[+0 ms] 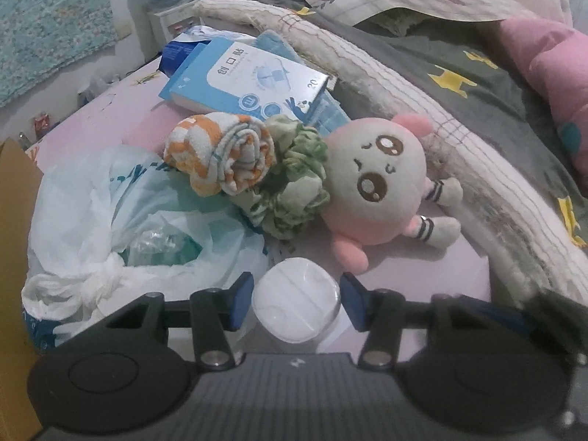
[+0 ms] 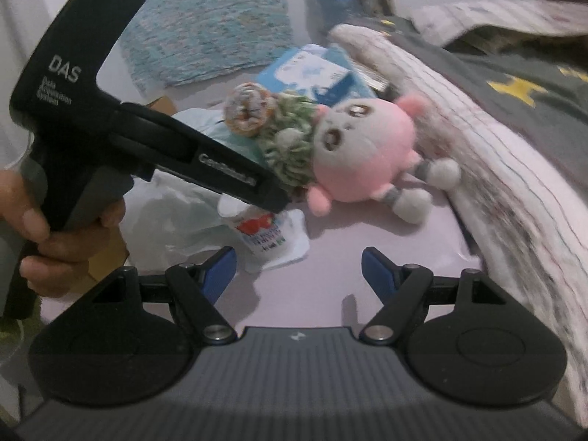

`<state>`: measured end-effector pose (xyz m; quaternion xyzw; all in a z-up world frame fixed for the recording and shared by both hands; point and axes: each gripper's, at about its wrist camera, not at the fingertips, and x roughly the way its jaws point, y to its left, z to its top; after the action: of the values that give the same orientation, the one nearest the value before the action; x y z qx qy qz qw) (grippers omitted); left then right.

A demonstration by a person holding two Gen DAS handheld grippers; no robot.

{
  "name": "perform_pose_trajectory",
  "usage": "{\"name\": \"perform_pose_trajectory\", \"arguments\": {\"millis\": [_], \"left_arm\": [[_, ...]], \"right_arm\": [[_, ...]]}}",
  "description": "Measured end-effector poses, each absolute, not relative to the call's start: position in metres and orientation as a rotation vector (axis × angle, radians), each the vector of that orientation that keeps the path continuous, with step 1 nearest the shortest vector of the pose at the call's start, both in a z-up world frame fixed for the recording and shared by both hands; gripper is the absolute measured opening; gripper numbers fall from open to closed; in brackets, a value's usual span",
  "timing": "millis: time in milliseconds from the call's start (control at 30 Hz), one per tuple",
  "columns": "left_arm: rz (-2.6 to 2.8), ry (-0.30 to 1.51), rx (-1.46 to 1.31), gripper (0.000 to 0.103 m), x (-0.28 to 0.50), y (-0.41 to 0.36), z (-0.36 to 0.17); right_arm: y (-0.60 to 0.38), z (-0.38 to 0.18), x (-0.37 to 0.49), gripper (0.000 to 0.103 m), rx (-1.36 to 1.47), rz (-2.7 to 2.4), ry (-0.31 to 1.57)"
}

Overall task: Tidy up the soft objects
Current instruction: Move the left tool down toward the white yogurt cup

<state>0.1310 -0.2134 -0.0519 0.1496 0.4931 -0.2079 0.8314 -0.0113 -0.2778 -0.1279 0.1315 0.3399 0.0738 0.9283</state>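
A pink and white plush doll (image 1: 382, 183) lies on the pink bed sheet (image 1: 422, 279). Beside it lie a green scrunchie (image 1: 294, 180) and a rolled orange and white towel (image 1: 224, 154). My left gripper (image 1: 297, 303) is open, its blue pads on either side of a white-lidded cup (image 1: 296, 305), with gaps on both sides. In the right wrist view the doll (image 2: 364, 154), scrunchie (image 2: 290, 147) and towel (image 2: 250, 108) lie ahead. My right gripper (image 2: 299, 272) is open and empty above the sheet. The left gripper's black body (image 2: 110, 117) crosses that view over the cup (image 2: 264, 235).
A blue and white box (image 1: 246, 77) lies behind the towel. A white plastic bag (image 1: 121, 220) sits at the left, next to a cardboard box (image 1: 14, 220). A rolled white quilt (image 1: 422, 110) and a grey blanket (image 1: 477, 84) border the right.
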Motion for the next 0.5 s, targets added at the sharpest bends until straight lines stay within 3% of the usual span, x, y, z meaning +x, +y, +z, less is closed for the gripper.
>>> {"name": "perform_pose_trajectory", "arguments": {"millis": [133,333,500], "left_arm": [[-0.451,1.048,0.304,0.053,0.122,-0.21,-0.051],[-0.462,1.012,0.292,0.052,0.107,-0.203,-0.046],[-0.491,1.005,0.221,0.051,0.096,-0.192,-0.036]], "right_arm": [[-0.263,-0.139,0.006,0.047,0.212,0.204,0.718],[-0.249,-0.158,0.019,0.029,0.144,0.21,0.757],[-0.246,-0.16,0.016,0.026,0.1,0.198,0.753]]}}
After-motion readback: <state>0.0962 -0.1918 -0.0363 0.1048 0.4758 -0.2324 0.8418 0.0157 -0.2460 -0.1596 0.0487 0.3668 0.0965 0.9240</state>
